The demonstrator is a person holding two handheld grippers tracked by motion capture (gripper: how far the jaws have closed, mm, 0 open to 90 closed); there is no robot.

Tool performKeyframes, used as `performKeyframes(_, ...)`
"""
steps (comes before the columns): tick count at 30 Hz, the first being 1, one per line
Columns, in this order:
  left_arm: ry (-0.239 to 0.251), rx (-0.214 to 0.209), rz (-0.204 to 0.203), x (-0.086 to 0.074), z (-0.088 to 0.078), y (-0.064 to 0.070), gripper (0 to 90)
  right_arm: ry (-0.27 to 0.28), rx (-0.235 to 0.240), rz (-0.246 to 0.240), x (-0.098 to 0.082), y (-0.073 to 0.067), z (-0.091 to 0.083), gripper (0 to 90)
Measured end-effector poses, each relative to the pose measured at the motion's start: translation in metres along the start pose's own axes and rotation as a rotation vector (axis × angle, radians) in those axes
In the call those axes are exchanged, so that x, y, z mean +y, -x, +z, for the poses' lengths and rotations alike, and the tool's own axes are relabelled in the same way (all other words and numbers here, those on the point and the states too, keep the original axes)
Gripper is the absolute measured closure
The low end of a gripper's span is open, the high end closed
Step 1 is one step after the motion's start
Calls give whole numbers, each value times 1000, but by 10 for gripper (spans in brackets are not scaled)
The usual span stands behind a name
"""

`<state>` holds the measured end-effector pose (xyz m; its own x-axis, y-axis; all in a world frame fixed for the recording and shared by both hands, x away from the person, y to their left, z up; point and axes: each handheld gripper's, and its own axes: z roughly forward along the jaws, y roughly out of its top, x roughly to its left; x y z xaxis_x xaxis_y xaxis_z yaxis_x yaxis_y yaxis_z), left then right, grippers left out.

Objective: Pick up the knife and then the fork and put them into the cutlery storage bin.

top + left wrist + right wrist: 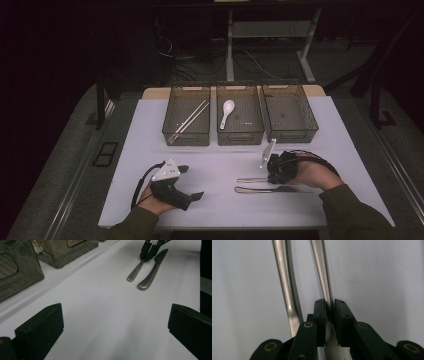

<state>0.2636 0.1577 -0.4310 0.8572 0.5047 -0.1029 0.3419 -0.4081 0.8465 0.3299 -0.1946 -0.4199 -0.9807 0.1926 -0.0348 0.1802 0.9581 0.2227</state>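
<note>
Two metal utensils lie side by side on the white table (pixel 215 165): a knife (pixel 272 189) nearer me and a slimmer utensil (pixel 252 179) just beyond it. My right gripper (pixel 272 172) points down over them. In the right gripper view its jaws (pixel 330 305) are shut on the slimmer utensil's handle (pixel 320 265), whose head is hidden under the gripper, while the knife (pixel 283 275) lies free beside it. My left gripper (pixel 192 182) rests at the front left, open and with nothing between its jaws (pixel 115 315). From there the knife (pixel 152 272) and the held utensil (pixel 135 271) lie ahead.
Three grey bins stand in a row at the back. The left bin (pixel 186 136) holds chopsticks (pixel 192 116), the middle bin (pixel 240 135) holds a white spoon (pixel 227 112), and the right bin (pixel 295 134) looks bare inside. White table surface lies between the bins and the grippers.
</note>
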Motion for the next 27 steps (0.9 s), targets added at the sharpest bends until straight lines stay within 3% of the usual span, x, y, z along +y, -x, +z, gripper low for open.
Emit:
performKeyframes(6, -2, -1, -2, 0, 0, 0, 0, 7, -5, -12, -1, -1, 0, 841)
performKeyframes(11, 1, -1, 1, 0, 0, 0, 0, 49, 16, 30, -6, 3, -1, 843)
performKeyframes(20, 2, -1, 1, 0, 0, 0, 0, 158, 16, 129, -22, 13, -5, 843)
performKeyframes(27, 1, -4, 6, 0, 0, 0, 0, 240, 12, 178, -32, 15, -14, 843)
